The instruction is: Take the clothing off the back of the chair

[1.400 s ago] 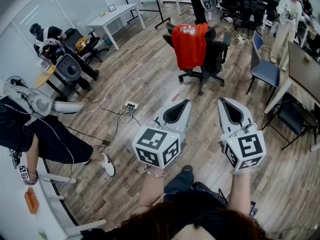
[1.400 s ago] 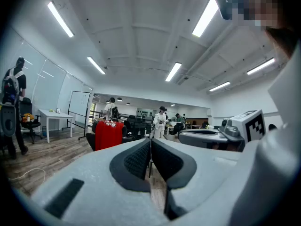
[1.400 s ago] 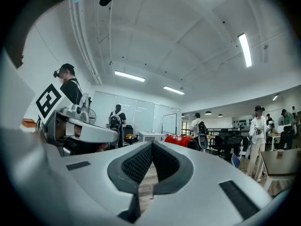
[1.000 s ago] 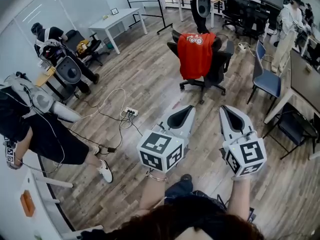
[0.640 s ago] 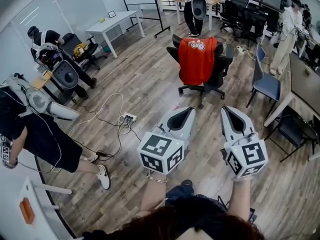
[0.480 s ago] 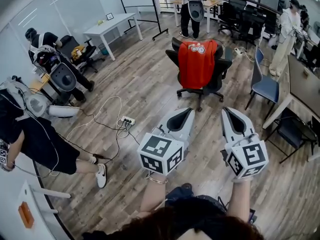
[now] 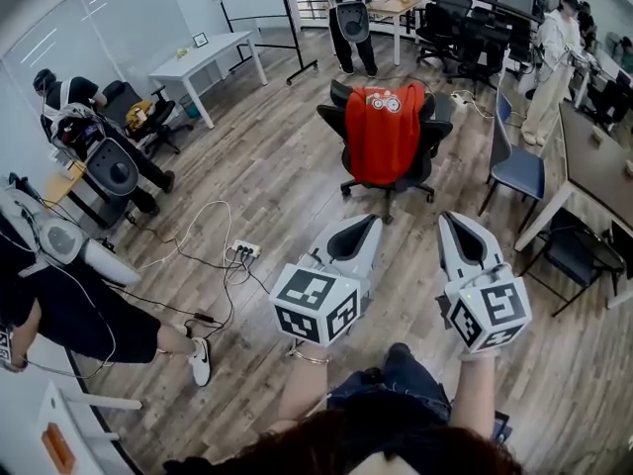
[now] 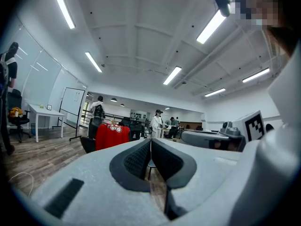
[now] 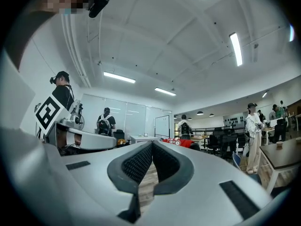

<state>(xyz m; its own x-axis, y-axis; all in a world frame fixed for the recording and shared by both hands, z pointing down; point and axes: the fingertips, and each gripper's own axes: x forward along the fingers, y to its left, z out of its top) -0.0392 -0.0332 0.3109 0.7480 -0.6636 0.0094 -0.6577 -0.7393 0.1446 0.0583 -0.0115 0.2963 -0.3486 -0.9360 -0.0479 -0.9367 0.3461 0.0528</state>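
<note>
A red shirt (image 7: pixel 382 132) with a round white print hangs over the back of a black swivel chair (image 7: pixel 420 151) in the middle of the wooden floor. Both grippers are held level, well short of the chair. The left gripper (image 7: pixel 368 220) is shut with nothing in it and points at the shirt, which shows left of its tips as a red shirt (image 8: pixel 112 135) in the left gripper view. The right gripper (image 7: pixel 445 218) is shut and empty too. Just past its tips the top of the red shirt (image 9: pixel 181 143) shows low and small.
A blue chair (image 7: pixel 516 166) and a dark desk (image 7: pixel 593 156) stand right of the swivel chair. A power strip (image 7: pixel 242 252) with trailing cables lies on the floor at left. People stand and sit along the left side and at the back; a white table (image 7: pixel 203 59) is far left.
Both grippers have moved forward over the floor toward the chair, staying shut. The chair and red shirt now sit nearer and lower in the head view; the seated person at left has slid back.
</note>
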